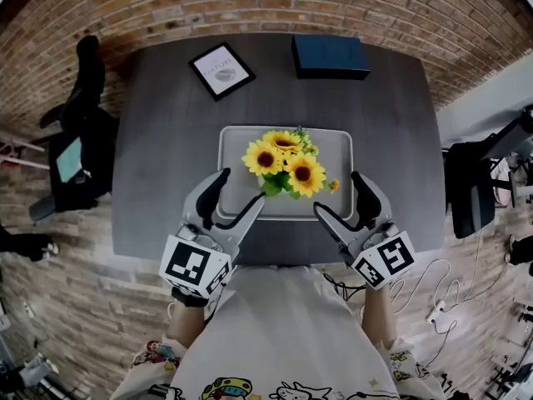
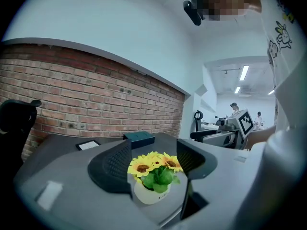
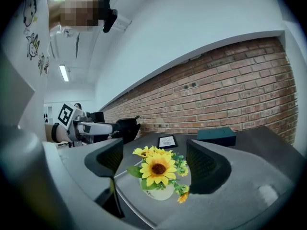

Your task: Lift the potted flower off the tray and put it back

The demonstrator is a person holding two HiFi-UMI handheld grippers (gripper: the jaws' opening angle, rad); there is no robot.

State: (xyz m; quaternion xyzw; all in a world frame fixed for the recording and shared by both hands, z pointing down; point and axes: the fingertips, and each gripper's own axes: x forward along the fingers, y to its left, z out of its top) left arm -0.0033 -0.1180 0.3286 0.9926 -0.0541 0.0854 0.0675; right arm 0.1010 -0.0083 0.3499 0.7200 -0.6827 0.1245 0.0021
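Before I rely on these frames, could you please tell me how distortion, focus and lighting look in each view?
Head view: strong fisheye bows the table edges; the potted flower is sharp, evenly lit. Left gripper view: dark round vignette, the brick wall curves, ceiling lights glare in the far room. Right gripper view: same vignette; potted flower crisp, near foreground soft.

You had bare tabletop left and right of the tray; a frame and dark box stood beyond it.
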